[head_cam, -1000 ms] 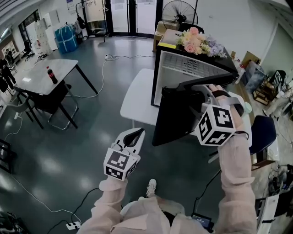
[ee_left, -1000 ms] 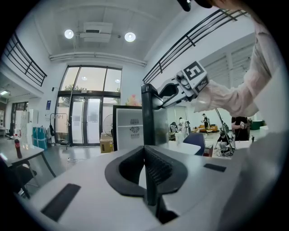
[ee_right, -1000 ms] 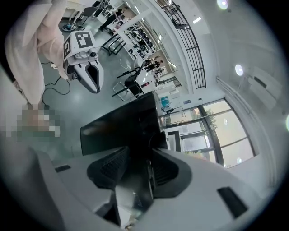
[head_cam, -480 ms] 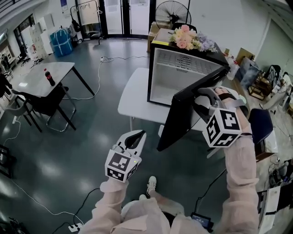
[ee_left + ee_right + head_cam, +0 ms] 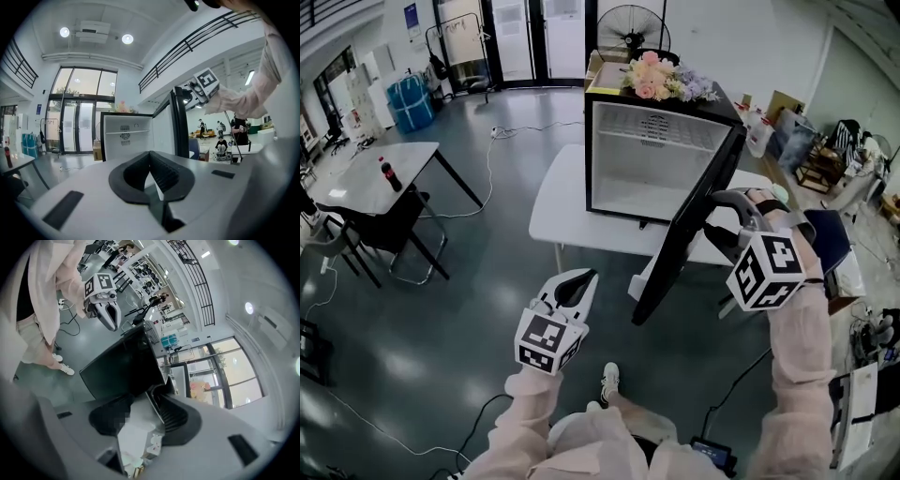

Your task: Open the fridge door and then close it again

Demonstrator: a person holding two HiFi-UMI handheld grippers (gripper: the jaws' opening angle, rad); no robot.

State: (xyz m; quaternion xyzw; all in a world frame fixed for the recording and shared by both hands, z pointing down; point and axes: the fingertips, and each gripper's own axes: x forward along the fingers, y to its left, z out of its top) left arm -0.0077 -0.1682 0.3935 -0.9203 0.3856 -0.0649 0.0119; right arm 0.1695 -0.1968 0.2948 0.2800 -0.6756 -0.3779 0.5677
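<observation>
A small black fridge (image 5: 652, 159) stands on a white table (image 5: 562, 202), its white inside bare. Its black door (image 5: 684, 234) is swung wide open to the right. My right gripper (image 5: 719, 208) is at the door's outer edge. In the right gripper view the door (image 5: 122, 366) reaches in between the jaws (image 5: 145, 408), which have just been opening; a gap shows beside the edge. My left gripper (image 5: 578, 279) hangs shut and empty over the floor in front of the table, apart from the fridge (image 5: 126, 140).
Flowers (image 5: 661, 80) lie on the fridge top. A fan (image 5: 628, 23) stands behind it. At the left is a grey table (image 5: 403, 159) with a cola bottle (image 5: 386, 173) and chairs. Cables run over the floor. A blue chair (image 5: 830, 239) and clutter crowd the right.
The door has swung further open toward the right, and my right gripper has gone along with its edge. The fridge's inside now shows fully. The left gripper stays shut, shifted only slightly.
</observation>
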